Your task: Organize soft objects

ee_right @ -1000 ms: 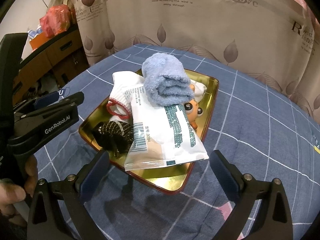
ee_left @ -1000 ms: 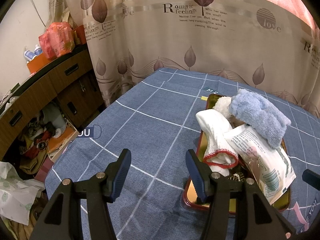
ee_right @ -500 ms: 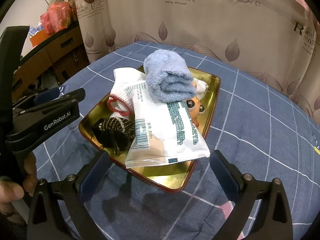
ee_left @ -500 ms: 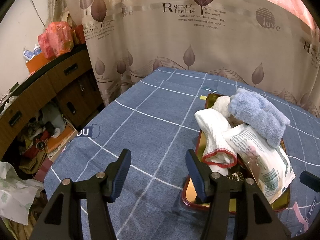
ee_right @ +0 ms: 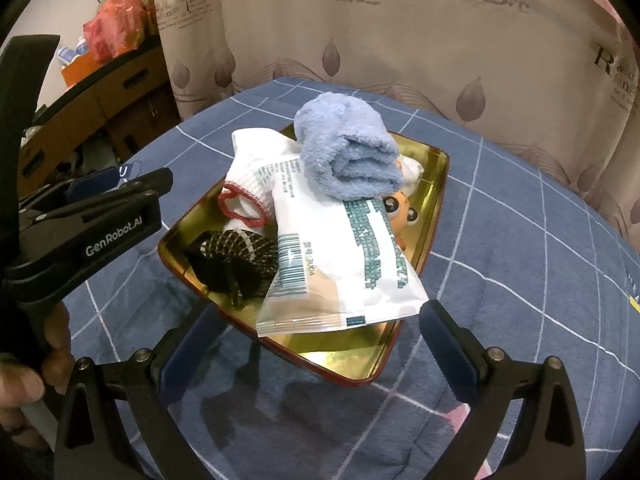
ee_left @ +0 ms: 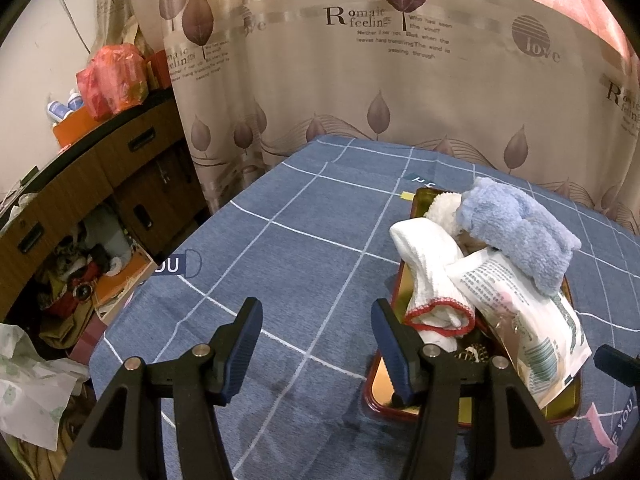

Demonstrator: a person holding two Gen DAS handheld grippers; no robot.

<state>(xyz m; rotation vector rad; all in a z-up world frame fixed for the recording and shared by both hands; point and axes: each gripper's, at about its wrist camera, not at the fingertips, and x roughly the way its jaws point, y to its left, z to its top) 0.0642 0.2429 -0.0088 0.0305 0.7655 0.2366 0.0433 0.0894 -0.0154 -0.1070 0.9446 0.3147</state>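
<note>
While both my grippers, left (ee_left: 316,344) and right (ee_right: 320,344), hang released and empty, the blue towel roll (ee_right: 348,152) lies atop the gold tray's (ee_right: 434,184) pile, its long axis pointing toward the curtain (ee_right: 400,40). Only my right view shows the orange toy (ee_right: 400,212)

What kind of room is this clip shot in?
Most likely a lived-in home room: a leaf-print curtain behind a table under a blue checked cloth, and a cluttered wooden cabinet stuffed with household odds and ends.

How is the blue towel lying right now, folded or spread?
Folded: the blue towel is a rolled bundle with layered edges showing, lying atop the white packet in the tray.
</note>
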